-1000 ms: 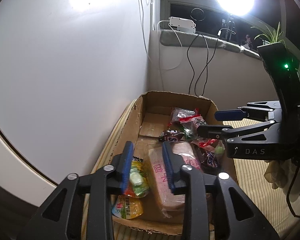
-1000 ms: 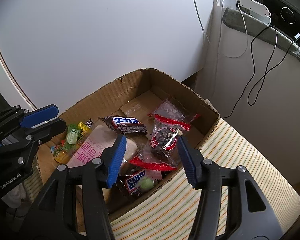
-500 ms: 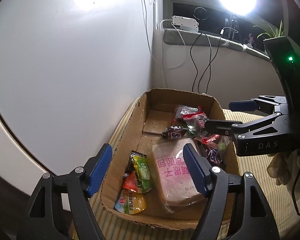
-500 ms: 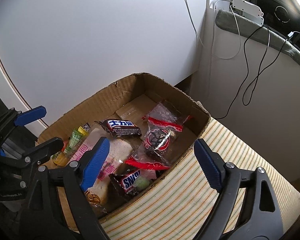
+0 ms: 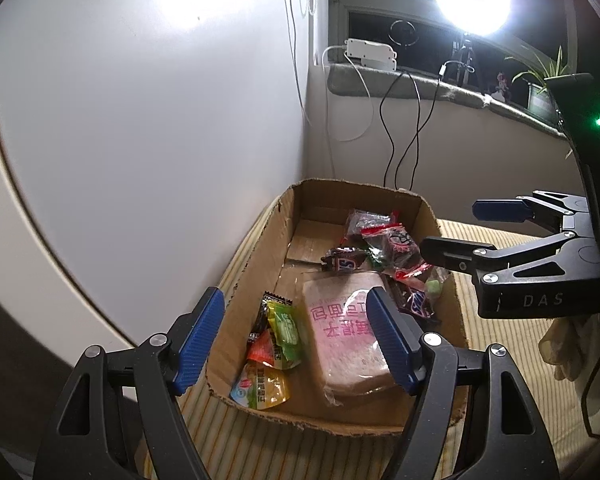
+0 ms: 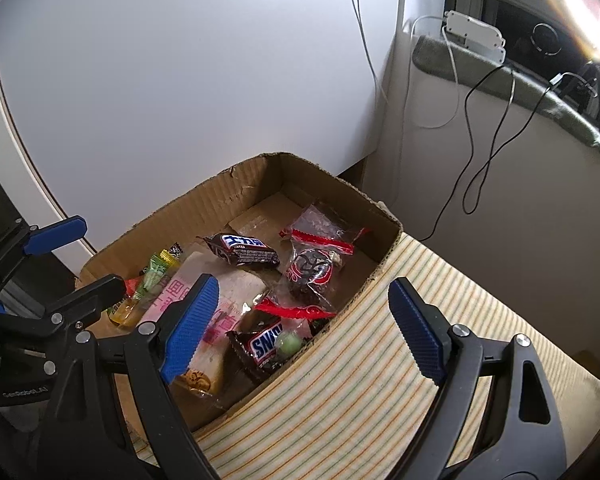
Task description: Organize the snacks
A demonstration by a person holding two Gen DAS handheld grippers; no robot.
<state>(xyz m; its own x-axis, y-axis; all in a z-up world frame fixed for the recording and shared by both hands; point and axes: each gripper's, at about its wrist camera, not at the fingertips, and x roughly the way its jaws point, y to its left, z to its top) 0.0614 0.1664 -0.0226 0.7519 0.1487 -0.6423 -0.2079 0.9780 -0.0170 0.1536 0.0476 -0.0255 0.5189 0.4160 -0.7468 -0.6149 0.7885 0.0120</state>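
Both grippers hang over a cardboard box (image 5: 288,220) that sits on a striped cloth (image 6: 380,380). The left gripper (image 5: 296,336) has just been opening, and now its blue pads stand wide apart with nothing held between them. Right under it, in the near end of the box, lie a bread pack with pink writing (image 5: 348,336) and some small green and yellow candy bags (image 5: 276,344) just beside it. The right gripper (image 6: 304,328) has just been opening too, and its jaws are spread very wide and hold nothing. Below its left pad is the same bread pack, and between its pads lie a dark chocolate bar (image 6: 264,340) with a little green candy (image 6: 289,341) on it. A bit farther ahead of it are another chocolate bar (image 6: 244,249) and clear bags with red strips (image 6: 320,256). All the snacks I can see are inside the box. A white wall (image 5: 140,120) stands behind the box.
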